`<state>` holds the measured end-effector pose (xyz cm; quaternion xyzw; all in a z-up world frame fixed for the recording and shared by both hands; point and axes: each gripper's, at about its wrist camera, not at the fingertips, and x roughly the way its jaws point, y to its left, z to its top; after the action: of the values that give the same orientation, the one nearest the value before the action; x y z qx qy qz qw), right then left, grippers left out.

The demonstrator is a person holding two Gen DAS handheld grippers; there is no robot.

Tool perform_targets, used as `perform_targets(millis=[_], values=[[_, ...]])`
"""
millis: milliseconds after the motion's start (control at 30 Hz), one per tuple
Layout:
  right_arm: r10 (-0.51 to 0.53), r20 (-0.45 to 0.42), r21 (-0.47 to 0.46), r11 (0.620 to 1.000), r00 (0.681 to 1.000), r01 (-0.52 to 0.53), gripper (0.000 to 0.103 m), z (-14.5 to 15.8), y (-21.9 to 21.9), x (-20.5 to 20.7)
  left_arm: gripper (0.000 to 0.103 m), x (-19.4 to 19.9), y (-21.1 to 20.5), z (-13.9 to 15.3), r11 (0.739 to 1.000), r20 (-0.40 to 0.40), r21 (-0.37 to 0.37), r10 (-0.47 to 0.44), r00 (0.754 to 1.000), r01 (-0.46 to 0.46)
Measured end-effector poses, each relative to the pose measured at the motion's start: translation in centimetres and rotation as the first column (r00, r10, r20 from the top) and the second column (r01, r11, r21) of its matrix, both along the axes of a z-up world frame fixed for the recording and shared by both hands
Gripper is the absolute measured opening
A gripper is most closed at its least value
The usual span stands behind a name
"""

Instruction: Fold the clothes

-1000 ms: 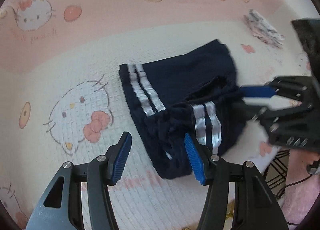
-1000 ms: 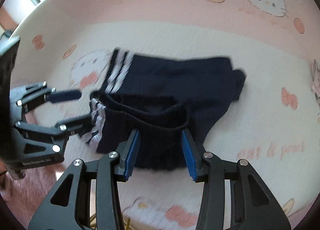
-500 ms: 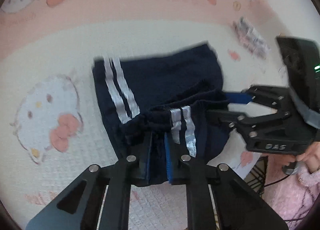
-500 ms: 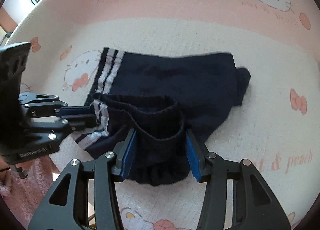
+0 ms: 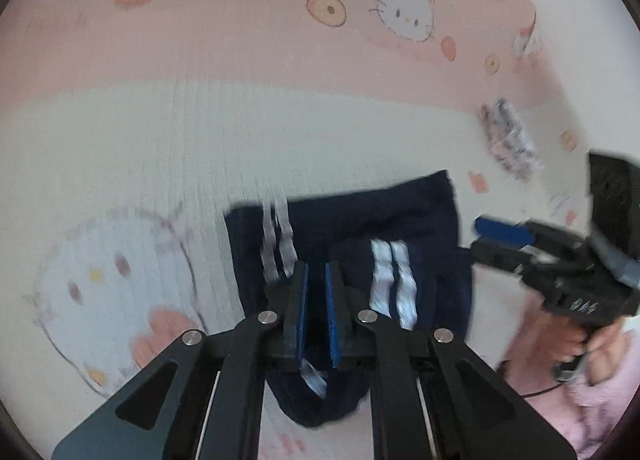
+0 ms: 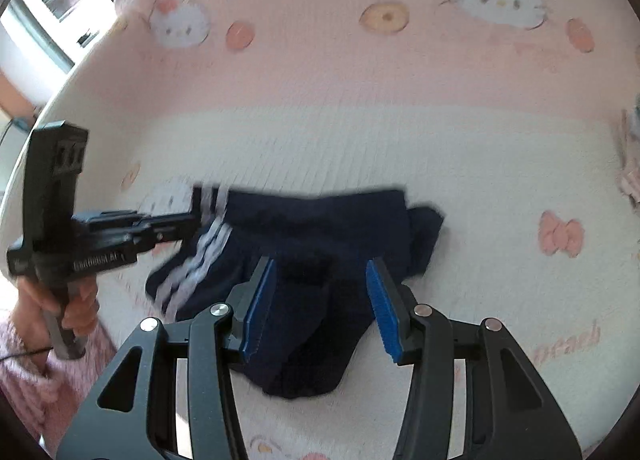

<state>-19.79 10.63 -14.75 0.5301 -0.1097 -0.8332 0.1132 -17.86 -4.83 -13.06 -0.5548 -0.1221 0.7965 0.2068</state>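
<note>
Shorts [image 5: 404, 219]: navy, white double side stripes; partly folded, lying on the cream field of the cartoon-cat bedspread [image 5: 200, 147], their near edge raised off it.
Left gripper [image 5: 316, 280]: at the shorts' near edge beside one stripe pair; blue pads drawn nearly together on a bunch of navy cloth. Its jaws have just eased slightly wider, cloth between them.
Right gripper [image 6: 320, 272]: at the shorts' waistband side; jaws part-spread, a thick fold of cloth between the pads; full pad contact cannot be told through blur.
Step in hand: judged as lifting the near edge for a fold.
Next move calls for: both hands carrying the edge evenly across the shorts, stripes aligned, cloth kept taut.
Patterned cloth [image 5: 508, 139]: well beyond the shorts.
</note>
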Motion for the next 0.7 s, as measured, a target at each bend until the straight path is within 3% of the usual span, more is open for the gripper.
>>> perform_targets(millis=[33, 100, 133, 233, 267, 333, 367, 433, 500, 600, 700], values=[[0.02, 0.006, -0.014, 1.0, 1.0, -0.02, 0.048, -0.2, -0.2, 0.4, 0.04, 0.8, -0.4, 0.4, 1.0, -0.011, 0.016, -0.014, 1.0, 0.014], [0.059, 0.018, -0.026, 0.998, 0.998, -0.058, 0.056, -0.8, -0.9, 1.0, 0.064, 1.8, -0.1, 1.1, 0.999, -0.043, 0.015, -0.048, 0.998, 0.049], [0.078, 0.026, -0.025, 0.997, 0.997, -0.077, 0.059, -1.3, -1.5, 1.1, 0.064, 2.1, 0.1, 1.4, 0.998, -0.058, 0.011, -0.066, 0.996, 0.067], [0.093, 0.048, -0.012, 0.996, 0.994, -0.092, 0.056, -2.4, -2.8, 0.7, 0.064, 2.4, 0.1, 1.3, 0.995, -0.05, -0.011, -0.095, 0.994, 0.094], [0.1, 0.045, -0.019, 0.995, 0.994, -0.099, 0.052, -2.4, -3.0, 0.6, 0.064, 2.2, 0.5, 0.9, 0.995, -0.035, -0.022, -0.094, 0.995, 0.094], [0.113, 0.036, -0.033, 0.993, 0.993, -0.112, 0.048, -2.2, -3.2, 0.4, 0.046, 1.9, 1.5, 0.0, 0.993, -0.01, -0.042, -0.107, 0.994, 0.106], [0.119, 0.032, -0.04, 0.992, 0.992, -0.118, 0.045, -2.2, -3.3, 0.3, 0.044, 1.9, 1.6, -0.2, 0.991, -0.001, -0.059, -0.117, 0.993, 0.116], [0.132, 0.023, -0.053, 0.99, 0.991, -0.131, 0.041, -2.1, -3.5, 0.1, 0.026, 2.2, 1.7, -0.4, 0.988, -0.002, -0.096, -0.123, 0.992, 0.123], [0.14, 0.026, -0.056, 0.989, 0.99, -0.138, 0.042, -2.1, -3.5, -0.2, 0.015, 2.2, 1.1, 0.1, 0.992, -0.018, -0.082, -0.101, 0.995, 0.099], [0.136, 0.04, -0.072, 0.989, 0.99, -0.133, 0.055, -2.2, -3.2, -0.7, 0.011, 2.3, 0.4, 1.5, 0.996, -0.069, -0.057, -0.075, 0.995, 0.071], [0.125, 0.05, -0.091, 0.989, 0.991, -0.12, 0.058, -2.3, -3.0, -1.3, 0.01, 2.3, -0.5, 3.1, 0.999, -0.112, -0.019, -0.04, 0.993, 0.038]])
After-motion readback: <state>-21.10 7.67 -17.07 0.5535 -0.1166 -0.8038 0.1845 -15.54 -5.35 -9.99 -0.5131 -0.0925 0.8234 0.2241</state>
